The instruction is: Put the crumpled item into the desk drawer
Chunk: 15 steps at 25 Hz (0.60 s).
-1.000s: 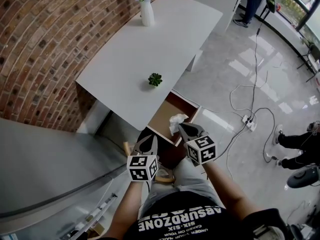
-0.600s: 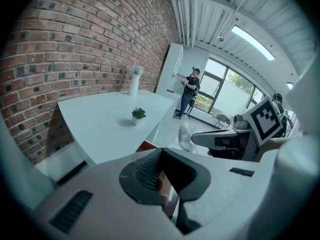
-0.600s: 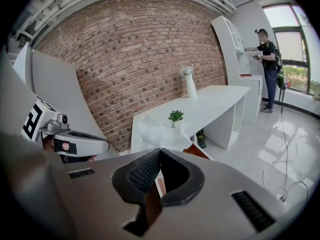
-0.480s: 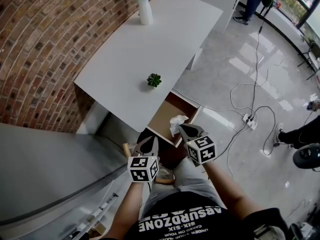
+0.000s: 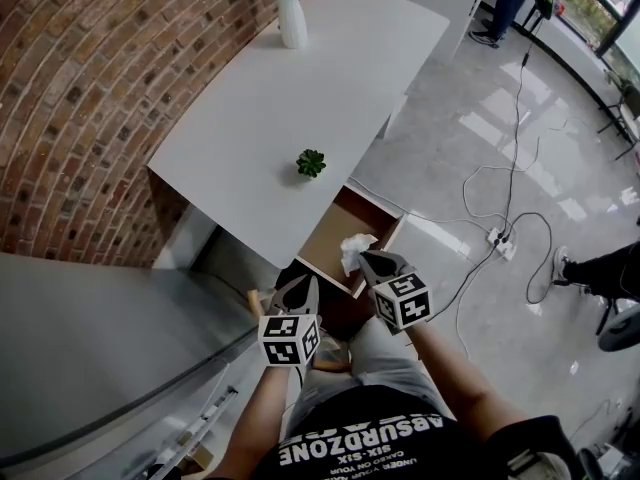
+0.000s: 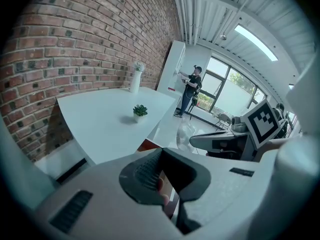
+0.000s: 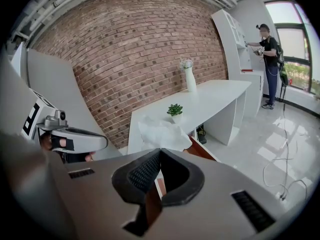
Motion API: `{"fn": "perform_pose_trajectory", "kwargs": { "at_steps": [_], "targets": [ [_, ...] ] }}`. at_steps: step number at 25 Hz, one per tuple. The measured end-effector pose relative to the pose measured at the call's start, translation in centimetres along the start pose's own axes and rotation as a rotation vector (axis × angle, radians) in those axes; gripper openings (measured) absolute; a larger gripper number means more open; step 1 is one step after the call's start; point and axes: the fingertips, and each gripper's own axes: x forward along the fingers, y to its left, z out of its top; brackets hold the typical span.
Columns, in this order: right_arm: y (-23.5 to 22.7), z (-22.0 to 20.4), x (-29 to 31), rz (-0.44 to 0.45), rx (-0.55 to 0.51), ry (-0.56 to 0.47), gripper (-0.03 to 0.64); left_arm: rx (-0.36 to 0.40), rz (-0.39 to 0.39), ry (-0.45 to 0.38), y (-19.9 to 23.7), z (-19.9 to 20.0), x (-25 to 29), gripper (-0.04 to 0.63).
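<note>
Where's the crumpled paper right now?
Head view, centre: the crumpled paper is pinched in the right gripper, over the open drawer below the near edge of the white desk.

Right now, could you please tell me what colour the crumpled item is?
The crumpled item is white, best seen in the right gripper view.

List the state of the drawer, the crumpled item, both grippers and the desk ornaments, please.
desk drawer, pulled open.
right gripper, shut on the crumpled item.
crumpled item, held over the drawer, not released.
left gripper, shut, empty.
potted plant, upright.
vase, upright.
</note>
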Motion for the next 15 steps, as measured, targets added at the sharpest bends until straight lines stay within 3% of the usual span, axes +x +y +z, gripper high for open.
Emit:
{"fn": "perform_pose_trajectory", "kwargs": {
  "at_steps": [15],
  "targets": [
    [-0.8,-1.4,2.4,-0.007,0.017,0.054,0.0,0.004,-0.031,0.045,-0.1,-1.1,1.5,0.006]
  ]
}}
